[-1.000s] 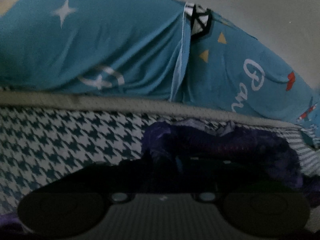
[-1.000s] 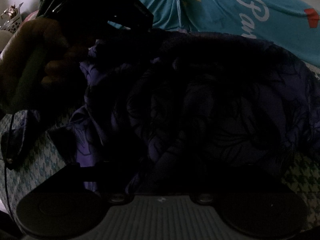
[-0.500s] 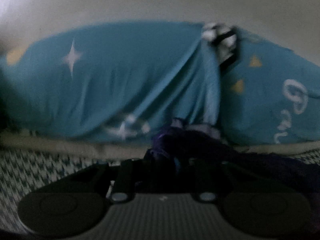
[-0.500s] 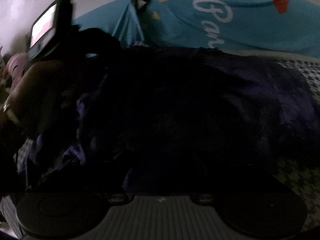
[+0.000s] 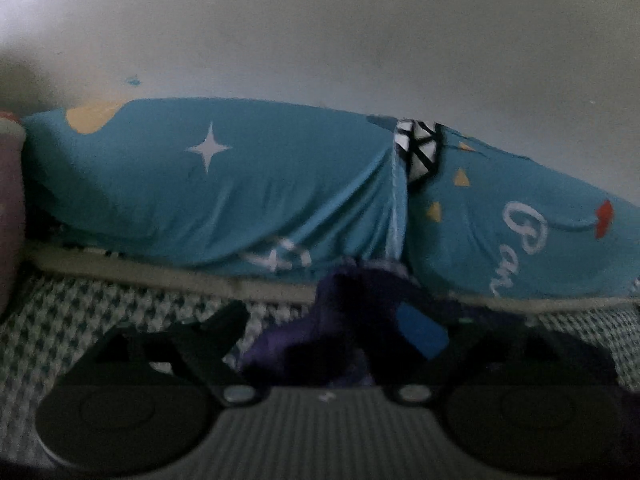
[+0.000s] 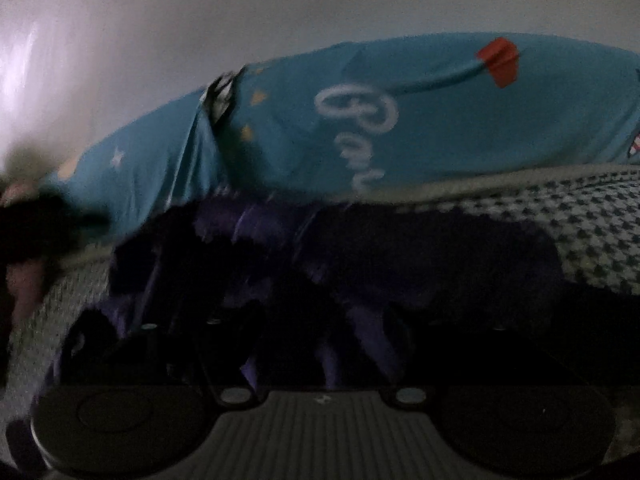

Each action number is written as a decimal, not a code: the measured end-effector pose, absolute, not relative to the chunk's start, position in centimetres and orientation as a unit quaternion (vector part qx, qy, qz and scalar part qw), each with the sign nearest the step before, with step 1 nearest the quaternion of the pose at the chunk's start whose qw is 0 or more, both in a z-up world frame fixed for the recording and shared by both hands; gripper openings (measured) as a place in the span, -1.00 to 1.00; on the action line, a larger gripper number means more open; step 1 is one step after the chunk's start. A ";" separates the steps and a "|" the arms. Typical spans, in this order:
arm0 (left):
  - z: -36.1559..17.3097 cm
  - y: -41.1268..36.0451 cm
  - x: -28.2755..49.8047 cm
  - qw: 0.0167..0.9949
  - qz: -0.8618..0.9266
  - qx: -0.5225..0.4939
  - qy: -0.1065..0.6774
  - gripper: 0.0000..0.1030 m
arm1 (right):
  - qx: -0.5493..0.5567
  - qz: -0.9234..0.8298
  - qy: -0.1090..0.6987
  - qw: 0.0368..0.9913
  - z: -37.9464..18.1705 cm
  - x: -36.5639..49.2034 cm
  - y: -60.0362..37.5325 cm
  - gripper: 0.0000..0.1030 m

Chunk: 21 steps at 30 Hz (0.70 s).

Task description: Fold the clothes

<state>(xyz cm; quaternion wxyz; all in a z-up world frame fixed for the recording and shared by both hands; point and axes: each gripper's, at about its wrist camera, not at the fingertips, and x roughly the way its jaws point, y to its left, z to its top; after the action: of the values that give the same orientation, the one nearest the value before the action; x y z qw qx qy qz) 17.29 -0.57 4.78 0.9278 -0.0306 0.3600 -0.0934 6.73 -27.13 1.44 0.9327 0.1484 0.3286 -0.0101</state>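
With the left claw (image 5: 332, 344) opening over the purple garment (image 5: 352, 320) bunched low centre on the checked bed (image 5: 100, 312), let it drop clear; whether the right claw (image 6: 320, 344) grips the dark cloth I cannot tell.

Left wrist view: low over bed (image 5: 100, 312), facing teal pillows (image 5: 224, 188) and wall, close. Right wrist view: likewise low (dimmer, blurred), angled from further right. Shared: pillows, purple garment (image 6: 400, 256), houndstooth bedcover.
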 end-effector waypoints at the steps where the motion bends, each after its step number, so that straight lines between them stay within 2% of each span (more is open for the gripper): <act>1: 4.8 -0.3 16.5 0.926 -0.095 -0.032 0.364 0.71 | 0.157 -0.013 0.322 0.933 1.5 6.8 -27.7 0.28; 8: 2.9 1.4 11.9 0.901 -0.090 -0.069 0.419 0.71 | 0.201 -0.026 0.298 0.933 1.6 8.0 -30.6 0.28; 10: 1.8 2.0 11.0 0.897 -0.080 -0.079 0.427 0.78 | 0.202 -0.024 0.300 0.932 1.4 8.4 -30.9 0.28; 13: 0.3 2.6 10.0 0.891 -0.071 -0.086 0.440 0.90 | 0.191 -0.017 0.297 0.936 1.1 9.1 -31.0 0.28; 21: -2.1 2.3 10.2 0.879 -0.071 -0.069 0.467 0.90 | 0.165 -0.004 0.270 0.949 0.6 12.1 -31.7 0.28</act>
<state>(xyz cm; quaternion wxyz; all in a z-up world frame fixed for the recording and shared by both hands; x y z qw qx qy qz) 10.17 2.29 -2.11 0.8789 -0.0694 0.4666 -0.0713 12.12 -31.67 0.65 0.9486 0.1652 0.2699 -0.0045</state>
